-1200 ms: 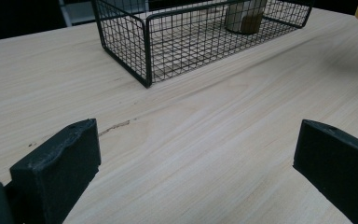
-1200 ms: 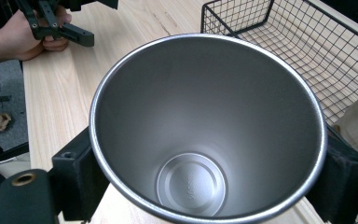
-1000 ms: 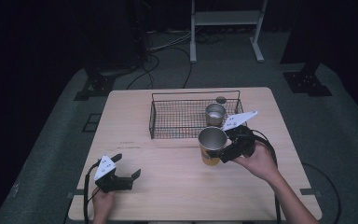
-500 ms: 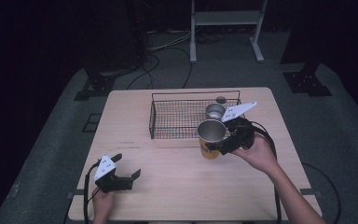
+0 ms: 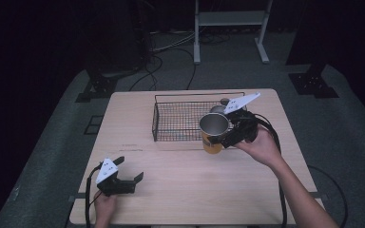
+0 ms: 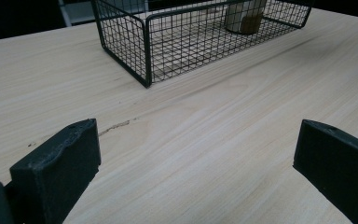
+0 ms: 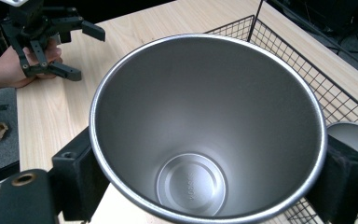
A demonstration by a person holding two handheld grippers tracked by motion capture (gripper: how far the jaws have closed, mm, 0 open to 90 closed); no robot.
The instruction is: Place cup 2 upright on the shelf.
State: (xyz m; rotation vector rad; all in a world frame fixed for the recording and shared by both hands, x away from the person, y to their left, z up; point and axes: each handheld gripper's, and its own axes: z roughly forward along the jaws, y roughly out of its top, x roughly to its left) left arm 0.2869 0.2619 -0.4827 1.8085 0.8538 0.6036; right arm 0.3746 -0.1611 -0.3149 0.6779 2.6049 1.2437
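Near the counter's (image 5: 180,199) front left corner, the left hand-held gripper (image 5: 132,182) rests spread wide, holding nothing. Farther in, the right hand-held gripper (image 5: 224,137) clamps a steel cup (image 5: 213,131) by the wire basket's (image 5: 171,138) front rim; another cup (image 5: 217,109) sits inside. Placing this one apparently remains.

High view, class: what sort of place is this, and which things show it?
Probably a recording studio or lab. A pale wooden table stands on grey floor matting amid dark surroundings, black cables trail behind, and a white metal stand sits at the back.
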